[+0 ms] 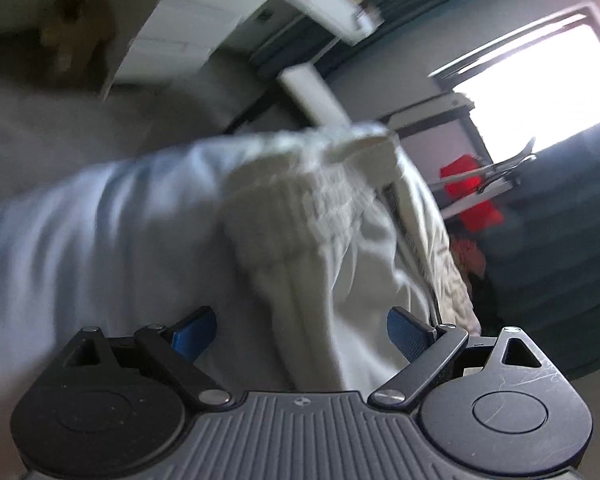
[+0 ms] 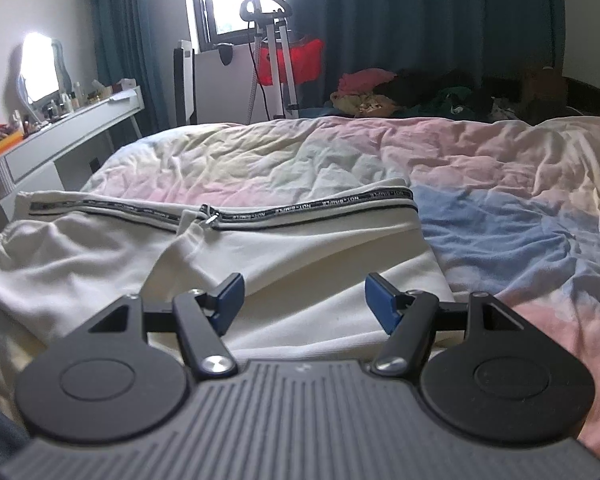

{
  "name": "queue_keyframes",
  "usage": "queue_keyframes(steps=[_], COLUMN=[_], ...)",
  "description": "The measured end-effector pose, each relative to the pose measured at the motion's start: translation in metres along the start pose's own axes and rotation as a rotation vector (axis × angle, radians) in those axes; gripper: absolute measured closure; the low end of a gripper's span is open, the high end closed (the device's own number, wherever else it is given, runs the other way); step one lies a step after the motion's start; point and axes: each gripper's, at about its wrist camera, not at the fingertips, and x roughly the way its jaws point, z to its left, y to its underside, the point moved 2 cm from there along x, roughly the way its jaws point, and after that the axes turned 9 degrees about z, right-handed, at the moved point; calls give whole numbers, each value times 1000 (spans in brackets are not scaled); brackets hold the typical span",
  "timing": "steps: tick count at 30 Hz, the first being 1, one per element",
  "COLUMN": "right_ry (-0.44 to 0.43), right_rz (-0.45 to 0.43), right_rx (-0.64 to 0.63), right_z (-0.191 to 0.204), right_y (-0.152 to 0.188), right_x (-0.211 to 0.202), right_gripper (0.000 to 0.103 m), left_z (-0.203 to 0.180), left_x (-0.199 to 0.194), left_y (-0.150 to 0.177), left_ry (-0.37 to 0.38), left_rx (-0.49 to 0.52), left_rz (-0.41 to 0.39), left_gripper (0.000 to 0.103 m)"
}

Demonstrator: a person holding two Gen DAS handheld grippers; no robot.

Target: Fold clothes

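Right wrist: fingers (image 2: 382,306) apart above garment (image 2: 300,264).

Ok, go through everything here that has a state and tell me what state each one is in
Left gripper: open, over blurred white cloth, nothing clamped.
Right gripper: open, over the jacket, nothing clamped.
Jacket: flat on the bed, zipper partly closed.
Sheet: wrinkled.
Curtains: drawn beside the window.
Clothes pile: unfolded.

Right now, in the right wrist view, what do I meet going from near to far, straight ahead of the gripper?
Right gripper, jaws open → white zip-up garment lying flat → its zipper tape → rumpled pastel bedsheet → pile of clothes at the far edge → dark curtain.
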Motion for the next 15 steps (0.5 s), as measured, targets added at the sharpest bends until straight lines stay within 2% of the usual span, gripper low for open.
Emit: queue_keyframes(steps=[2, 5, 7, 9, 12, 13, 15], right_ry=[-2, 2, 16, 19, -7, -7, -13], right_rz=[6, 18, 41, 87, 188, 207, 214], right_rx=[0, -9, -37, -59, -58, -57, -55], right_z=[1, 4, 8, 12, 17, 18, 20], right_y=[0, 1, 4, 9, 16, 18, 18], right_x=[4, 11, 17, 27, 48, 54, 57], right_gripper=[34, 34, 34, 34, 34, 32, 32], left_z=[-5, -6, -10, -16, -35, -45, -69], left_x=[6, 25, 39, 46, 41, 36, 27], left_y=[-6, -17, -23, -24, -22, -22, -19], left_ry=[-1, -19, -76, -112, -149, -155, -149], left_rx=[30, 21, 40, 74, 183, 226, 296], left_rz=[-41, -65, -80, -101, -138, -149, -166], left_gripper=[11, 16, 29, 35, 53, 61, 69])
